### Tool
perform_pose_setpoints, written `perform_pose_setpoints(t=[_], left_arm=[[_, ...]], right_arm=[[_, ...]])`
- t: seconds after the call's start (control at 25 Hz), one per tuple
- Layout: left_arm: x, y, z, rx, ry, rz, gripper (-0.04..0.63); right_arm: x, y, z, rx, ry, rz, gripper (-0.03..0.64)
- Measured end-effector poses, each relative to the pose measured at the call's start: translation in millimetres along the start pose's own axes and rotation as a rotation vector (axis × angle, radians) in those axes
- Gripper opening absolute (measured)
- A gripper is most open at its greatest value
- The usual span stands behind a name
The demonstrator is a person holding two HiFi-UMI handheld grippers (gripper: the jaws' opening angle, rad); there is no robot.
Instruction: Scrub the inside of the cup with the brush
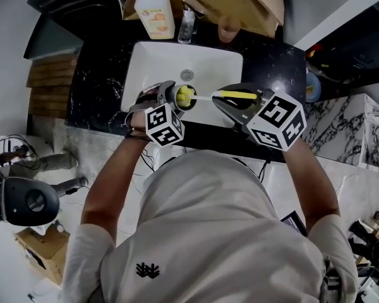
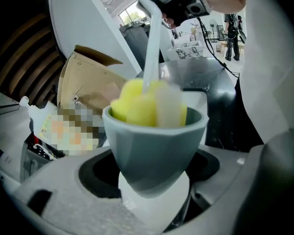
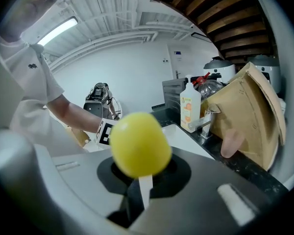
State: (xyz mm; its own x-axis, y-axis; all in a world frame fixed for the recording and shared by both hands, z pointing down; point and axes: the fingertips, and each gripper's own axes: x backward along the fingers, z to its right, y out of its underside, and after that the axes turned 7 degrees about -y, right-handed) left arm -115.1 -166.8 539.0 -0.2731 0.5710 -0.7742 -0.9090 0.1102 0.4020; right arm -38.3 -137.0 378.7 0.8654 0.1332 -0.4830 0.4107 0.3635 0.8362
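The person leans over a white sink set in a black marbled counter. Above the front part of the sink, the left gripper is clamped around a grey cup. The cup sits between its jaws with its mouth facing away from the gripper, towards the right side of the sink.

The right gripper is closed on the thin white stem of the brush. The brush has a yellow grip and lies level across the front of the sink. Its yellow sponge head sits in the mouth of the cup, part inside and part above the rim.

Each gripper carries a cube with black-and-white square patterns, the left one and the right one both at the sink's front edge.

Behind the sink stands a white bottle with an orange label, whose print is too small to read. Beside it is the tap, and behind that a crumpled brown paper bag with no writing visible. The person's pale shirt bears a small dark emblem on the back, a pattern rather than letters.
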Motion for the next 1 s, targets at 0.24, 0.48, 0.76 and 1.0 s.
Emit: perform_pose_setpoints(t=[0.24,0.48,0.76,1.0], left_arm=[[-4.9,-15.2,5.1,-0.016,0.010,0.001,0.370],[-6.6,-4.7,3.2,-0.033,0.005,-0.023,0.370],[-10.5,19.2,-3.8,-0.021,0.000,-0.068,0.370],[-5.8,12.7,-8.7,-0.010,-0.006,-0.053,0.371]], right_arm=[[-35.4,7.9,1.2,0.009,0.015,-0.034,0.044],[-24.8,2.6,-2.1,-0.043,-0.033,0.034,0.046],[13.6,-6.6,-2.4,-0.088,-0.059,0.120,0.044],[19.7,-4.1,4.8,-0.069,-0.027,0.106,0.044]])
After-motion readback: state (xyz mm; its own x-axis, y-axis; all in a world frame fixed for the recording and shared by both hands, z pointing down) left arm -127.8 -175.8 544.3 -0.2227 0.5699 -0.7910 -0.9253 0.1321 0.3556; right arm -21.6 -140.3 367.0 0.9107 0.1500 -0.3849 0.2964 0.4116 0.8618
